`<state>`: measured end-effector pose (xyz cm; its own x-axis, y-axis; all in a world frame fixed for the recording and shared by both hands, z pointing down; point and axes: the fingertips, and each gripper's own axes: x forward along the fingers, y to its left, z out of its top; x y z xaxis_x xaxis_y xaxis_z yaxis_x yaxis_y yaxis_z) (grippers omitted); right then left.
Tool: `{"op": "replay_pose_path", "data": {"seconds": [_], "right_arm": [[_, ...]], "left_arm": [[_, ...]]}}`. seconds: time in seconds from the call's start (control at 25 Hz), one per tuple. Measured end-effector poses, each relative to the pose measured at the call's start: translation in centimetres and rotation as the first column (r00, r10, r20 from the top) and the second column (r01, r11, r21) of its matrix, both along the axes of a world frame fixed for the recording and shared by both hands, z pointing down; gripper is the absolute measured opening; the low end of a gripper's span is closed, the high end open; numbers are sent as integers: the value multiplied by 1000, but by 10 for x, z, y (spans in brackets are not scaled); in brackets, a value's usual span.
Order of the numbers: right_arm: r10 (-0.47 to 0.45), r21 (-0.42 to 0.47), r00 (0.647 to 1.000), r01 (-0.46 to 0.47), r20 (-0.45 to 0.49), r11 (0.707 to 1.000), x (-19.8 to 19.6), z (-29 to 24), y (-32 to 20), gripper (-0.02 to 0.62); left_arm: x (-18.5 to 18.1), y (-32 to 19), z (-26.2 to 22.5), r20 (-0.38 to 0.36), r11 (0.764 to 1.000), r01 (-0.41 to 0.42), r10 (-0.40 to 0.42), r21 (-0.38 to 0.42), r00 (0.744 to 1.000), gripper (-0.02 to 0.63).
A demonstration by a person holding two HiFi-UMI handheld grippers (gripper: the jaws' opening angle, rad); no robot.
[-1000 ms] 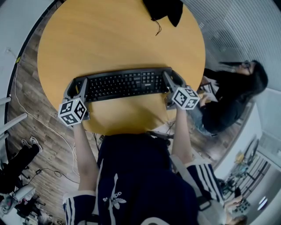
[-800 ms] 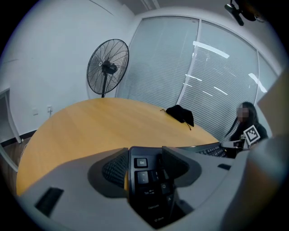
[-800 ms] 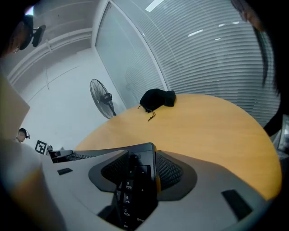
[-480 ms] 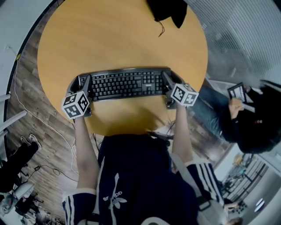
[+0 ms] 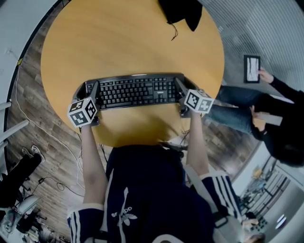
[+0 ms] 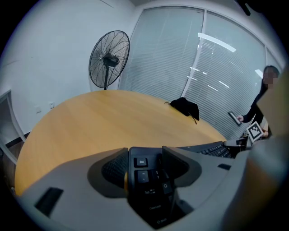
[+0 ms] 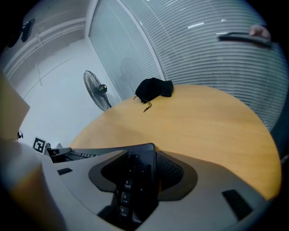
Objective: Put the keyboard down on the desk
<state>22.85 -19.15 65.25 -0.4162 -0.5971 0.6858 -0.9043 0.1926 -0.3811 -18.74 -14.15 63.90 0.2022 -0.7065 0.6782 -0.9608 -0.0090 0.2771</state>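
Here, head view: black keyboard [image 5: 135, 91] set lengthwise over the near part of the round wooden desk [image 5: 128, 42], keys up; whether its underside touches the desk cannot be told. Left gripper [image 5: 93, 93] at the keyboard's left end, right gripper [image 5: 180, 89] at its right end, each carrying a marker cube on the side nearest the person. Black cloth [image 5: 179, 12] at the desk's far edge, well apart from the keyboard. Seated person [image 5: 273, 121] beside the desk, at right. Left gripper view: jaws drawn in to the keyboard's thickness, clamped on its left end at the Esc corner; the key rows run off to the right. Standing fan [image 6: 109, 60] beyond the desk, by the white wall; window blinds [image 6: 189, 58] behind the cloth. Right gripper view: jaws likewise narrowed, gripping the keyboard's right end over the number pad, the 9, 6 and 3 keys between them; the fan and the cloth show beyond.
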Motion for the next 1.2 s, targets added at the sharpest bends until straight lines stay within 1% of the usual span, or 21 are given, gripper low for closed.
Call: {"op": "replay_pose_path", "data": {"seconds": [0.16,0.32,0.4,0.48,0.56,0.6,0.68,0.72,0.8,0.92,1.08,1.2], "right_arm": [[-2,-13,999,2,-32,1000,-1,-1,-1,186],[-8,0,995,8,-103,1000,1,-2,0,186],[-27,35,987,33,-156,999,-1,-9,-2,184],[-46,88,980,65,-196,994,-3,-18,-3,184],[-47,149,979,77,-200,986,-5,-33,-5,176],[-43,181,980,79,-196,980,-8,-43,-7,159],[-35,243,980,83,-197,966,-13,-65,-8,117],[-33,271,980,87,-198,959,-16,-76,-7,97],[-30,325,980,94,-194,941,-24,-97,-6,63],[-31,409,982,106,-187,906,-35,-129,0,21],[-61,507,985,137,-164,851,-55,-177,15,5],[-71,566,985,149,-157,811,-66,-211,30,5]], "left_arm": [[1,0,1,14,1000,2,-2,-1,1000,230],[0,1,0,40,1000,-2,2,1,999,230],[-1,0,-3,75,1000,-17,17,8,997,230],[-1,-1,-11,109,999,-38,35,27,993,230],[0,-4,-23,112,997,-49,42,61,993,229],[1,-5,-30,107,995,-51,42,81,993,229],[3,-7,-47,107,991,-55,42,121,993,220],[3,-7,-56,114,988,-58,42,140,993,205],[5,-6,-73,135,981,-67,43,180,990,166],[9,-3,-101,171,966,-82,40,246,985,87],[17,3,-145,195,933,-105,38,344,980,16],[28,11,-181,194,901,-128,50,416,980,3]]}}
